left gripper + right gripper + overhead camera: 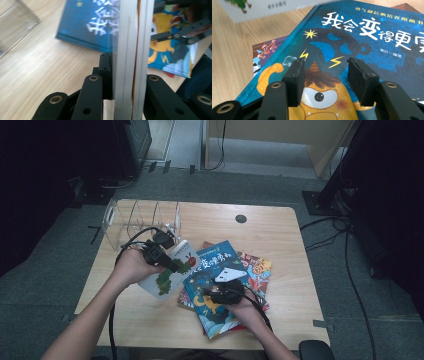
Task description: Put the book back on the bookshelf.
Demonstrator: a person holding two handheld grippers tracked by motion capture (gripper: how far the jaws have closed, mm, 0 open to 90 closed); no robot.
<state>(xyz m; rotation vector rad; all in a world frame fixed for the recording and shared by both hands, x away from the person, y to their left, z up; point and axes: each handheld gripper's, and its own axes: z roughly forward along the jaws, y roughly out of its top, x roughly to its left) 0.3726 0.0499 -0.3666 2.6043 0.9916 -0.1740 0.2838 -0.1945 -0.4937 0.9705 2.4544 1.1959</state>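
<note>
Left gripper (pixel 170 262) clamped on white book (pixel 172 270) edge, right gripper (pixel 325 80) jaws apart over blue book (pixel 362 37), wooden table (pixel 280 235)

My high view looks forward and down from above my side of the table (pixel 280 227), far enough to take in its whole top and the floor beyond. My left gripper view sits very close, looking along its jaws at the page edges of a white book (pixel 128 62). My right gripper view looks down from close above the blue book (pixel 362 50). All three views share that blue book (pixel 212 270).
</note>
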